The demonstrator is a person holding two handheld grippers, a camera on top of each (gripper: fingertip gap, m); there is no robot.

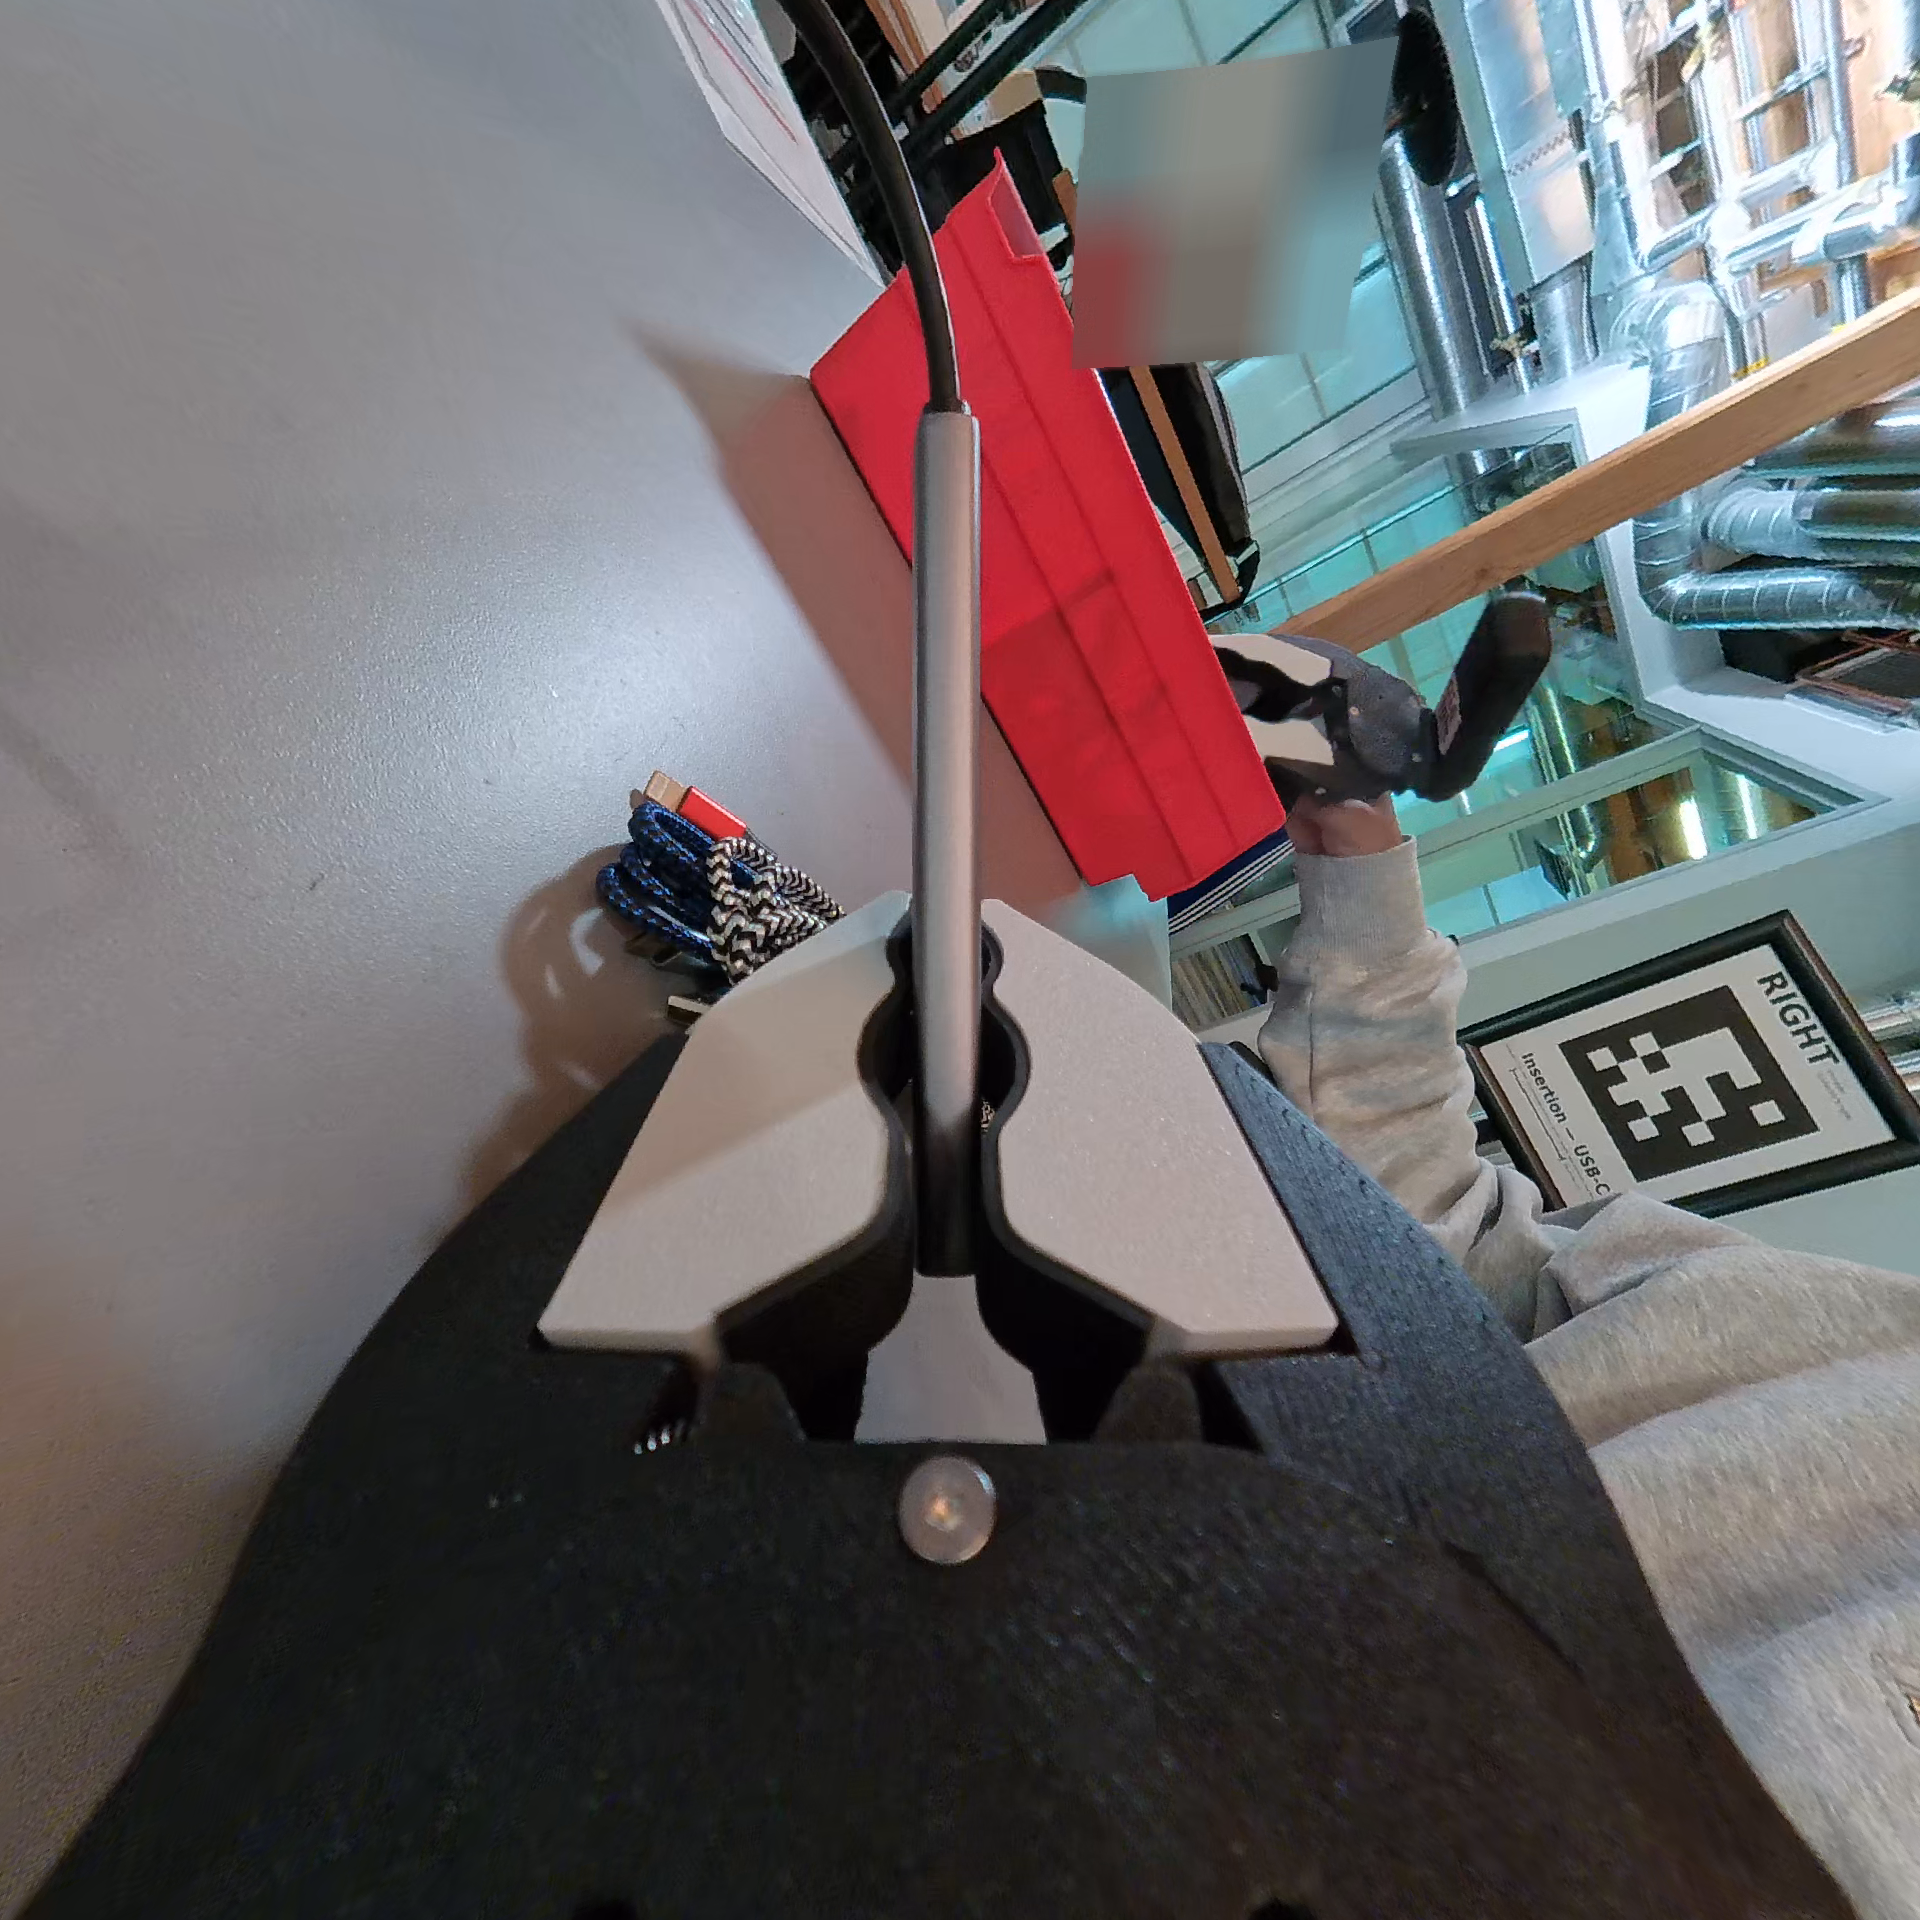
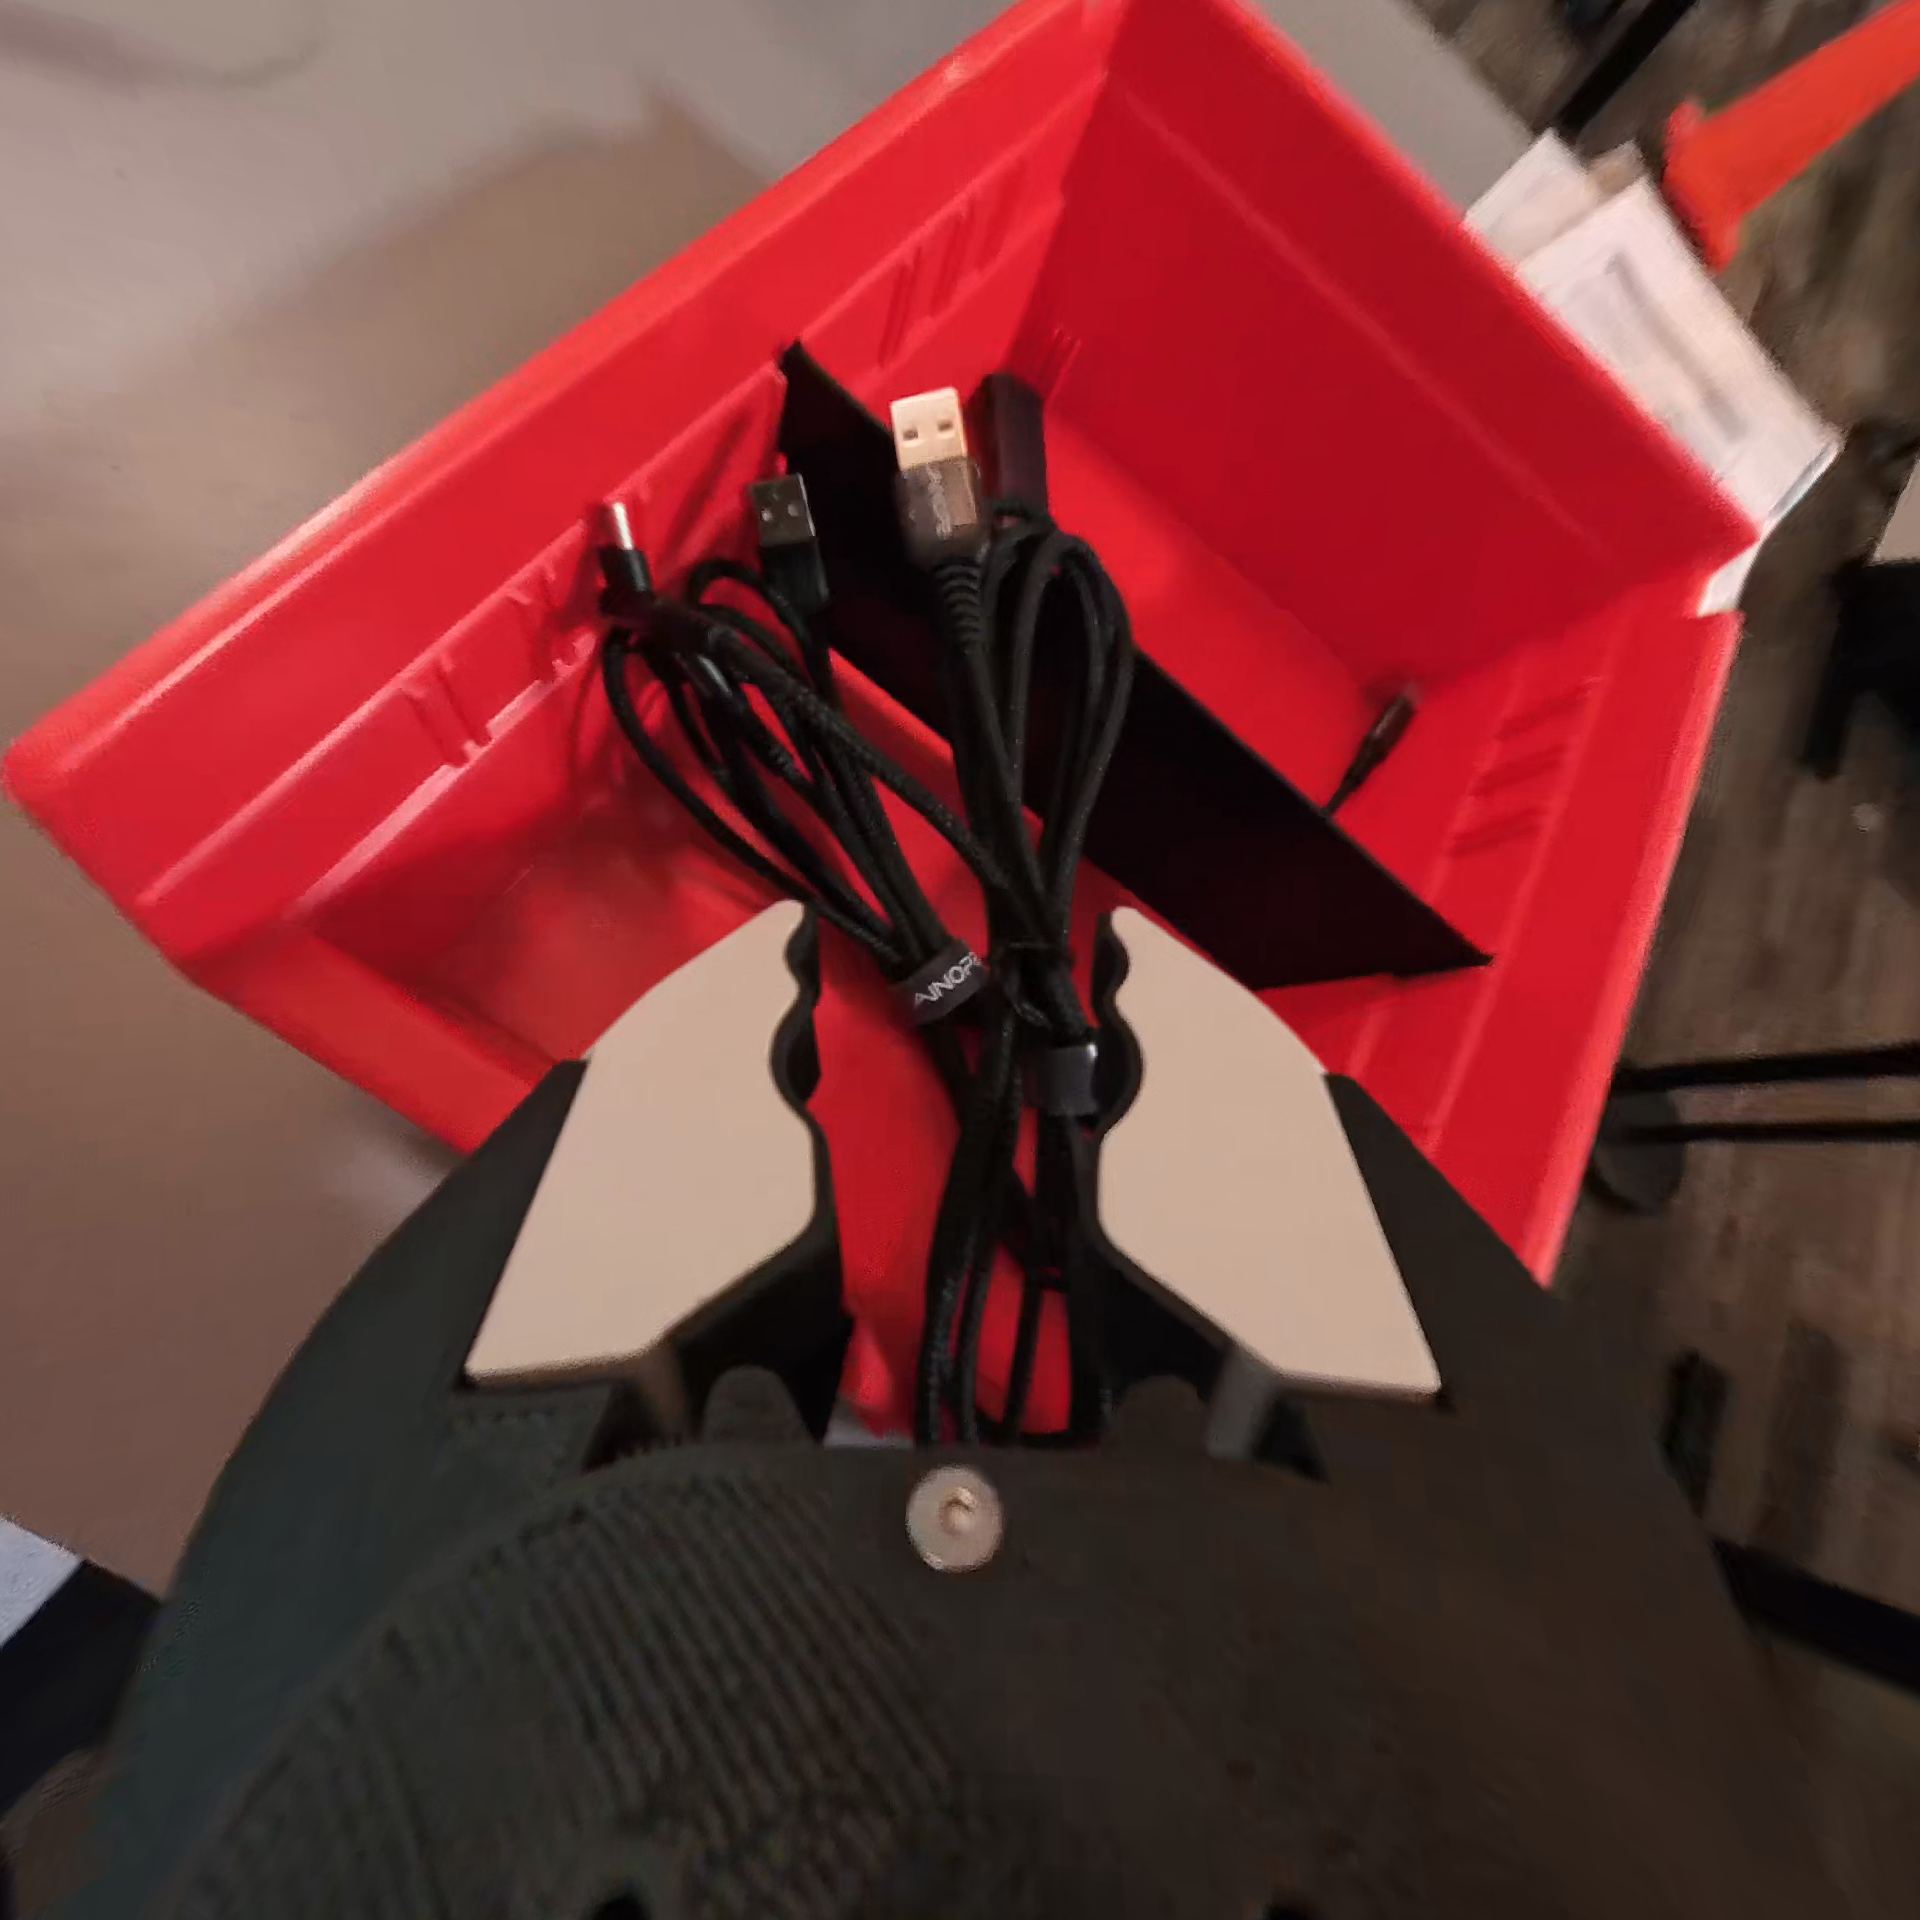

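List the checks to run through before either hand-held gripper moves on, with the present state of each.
1. Left hand-held gripper grip on the flat grey hub: ok, fingers closed on its thin edge.
2. Hub's black lead free of snags: cannot tell, it runs out of frame.
3. Right hand-held gripper hold on the black cable bundle: not ok, fingers stand apart and the bundle only touches the right one.
4. Bundle over the red bin: ok.
5. Which side of the black divider the bundle belongs to: cannot tell, it straddles the edge.
6. Braided blue and white cables on the table: ok, apart from both grippers.
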